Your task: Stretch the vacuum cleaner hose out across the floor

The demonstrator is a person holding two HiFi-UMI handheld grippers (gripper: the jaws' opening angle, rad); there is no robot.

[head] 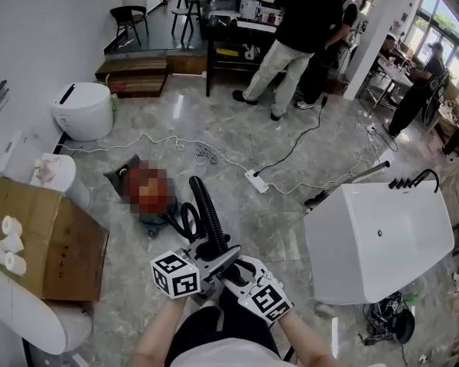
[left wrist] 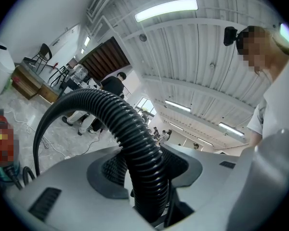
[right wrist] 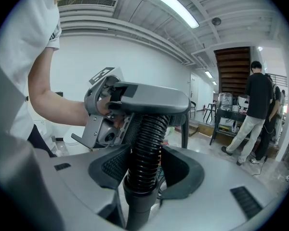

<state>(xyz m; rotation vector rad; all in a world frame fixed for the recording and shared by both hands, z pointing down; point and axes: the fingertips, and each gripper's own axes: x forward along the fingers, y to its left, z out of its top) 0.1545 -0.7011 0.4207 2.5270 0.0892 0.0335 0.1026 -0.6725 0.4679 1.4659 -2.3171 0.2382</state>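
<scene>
Grey marble floor point(head: 214, 121) fills the frame's centre. At lower centre, the left gripper point(left wrist: 145, 177) is clenched on the ribbed black hose point(left wrist: 135, 134). The right gripper point(right wrist: 147, 170) grasps the same hose just beside it, where the ribs meet the smooth cuff. Paired grips near the free end likely keep the pull in line. Up-frame, the hose loops to the vacuum cleaner body point(head: 159, 222), not yet stretched out.

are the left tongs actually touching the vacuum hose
Touching. The left gripper view shows the black ribbed hose clamped between the left tongs, with both dark pads pressed against its sides.
</scene>
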